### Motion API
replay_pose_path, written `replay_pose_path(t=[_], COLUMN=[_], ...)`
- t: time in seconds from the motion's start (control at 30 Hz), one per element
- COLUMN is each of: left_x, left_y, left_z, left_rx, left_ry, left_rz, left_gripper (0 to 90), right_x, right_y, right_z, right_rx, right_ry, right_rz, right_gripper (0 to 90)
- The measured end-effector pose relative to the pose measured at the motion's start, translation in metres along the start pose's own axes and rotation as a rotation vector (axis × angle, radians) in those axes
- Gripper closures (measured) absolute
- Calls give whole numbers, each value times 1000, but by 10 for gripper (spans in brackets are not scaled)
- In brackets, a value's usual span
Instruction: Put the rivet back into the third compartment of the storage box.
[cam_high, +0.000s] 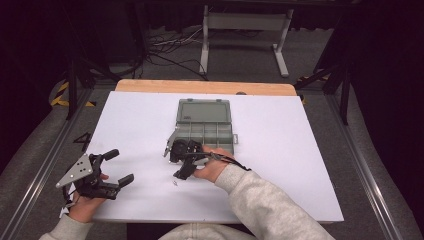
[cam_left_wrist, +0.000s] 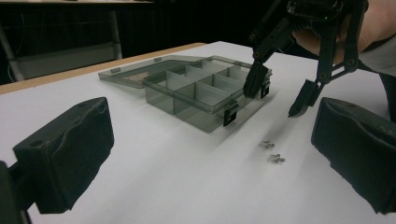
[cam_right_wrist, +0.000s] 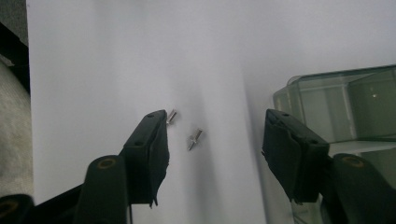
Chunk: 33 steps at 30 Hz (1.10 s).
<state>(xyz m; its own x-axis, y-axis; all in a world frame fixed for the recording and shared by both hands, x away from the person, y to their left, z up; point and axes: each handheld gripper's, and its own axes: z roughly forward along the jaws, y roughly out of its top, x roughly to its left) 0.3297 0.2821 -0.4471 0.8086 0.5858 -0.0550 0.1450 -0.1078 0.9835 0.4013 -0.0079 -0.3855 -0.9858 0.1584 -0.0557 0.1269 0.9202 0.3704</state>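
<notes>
Two small silver screws (cam_right_wrist: 195, 138) lie loose on the white table (cam_high: 280, 150), just in front of an open grey compartment box (cam_high: 205, 125). My right gripper (cam_right_wrist: 217, 140) hangs open above them, one screw (cam_right_wrist: 171, 116) at the tip of its left jaw, the other between the jaws. From the left gripper view the same screws (cam_left_wrist: 272, 151) lie below the right gripper (cam_left_wrist: 276, 97), which hovers beside the box (cam_left_wrist: 196, 91). My left gripper (cam_high: 120, 166) stands open and empty at the table's front left, pointing toward the box.
The box's lid (cam_high: 204, 111) lies folded back flat toward the far side; its compartments look empty. A wooden strip (cam_high: 205, 87) edges the table's far side. Cables and a white frame leg (cam_high: 204, 47) are on the floor beyond.
</notes>
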Motion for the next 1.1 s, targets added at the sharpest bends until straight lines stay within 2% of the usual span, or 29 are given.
replay_pose_path(t=[0.2, 0.5, 0.8, 1.1], left_x=[0, 0, 0, 0], left_y=[0, 0, 0, 0], left_z=[0, 0, 0, 0], left_rx=[-1, 0, -1, 1], left_ry=[0, -1, -1, -2], left_rz=[0, 1, -1, 4], left_gripper=[0, 0, 0, 0], right_x=[3, 1, 0, 0], right_y=[1, -4, -6, -7], right_z=[10, 29, 38, 43], right_rx=[14, 29, 43, 64], right_ry=[10, 40, 59, 61], right_rz=[-13, -5, 0, -1], right_gripper=[474, 507, 630, 699])
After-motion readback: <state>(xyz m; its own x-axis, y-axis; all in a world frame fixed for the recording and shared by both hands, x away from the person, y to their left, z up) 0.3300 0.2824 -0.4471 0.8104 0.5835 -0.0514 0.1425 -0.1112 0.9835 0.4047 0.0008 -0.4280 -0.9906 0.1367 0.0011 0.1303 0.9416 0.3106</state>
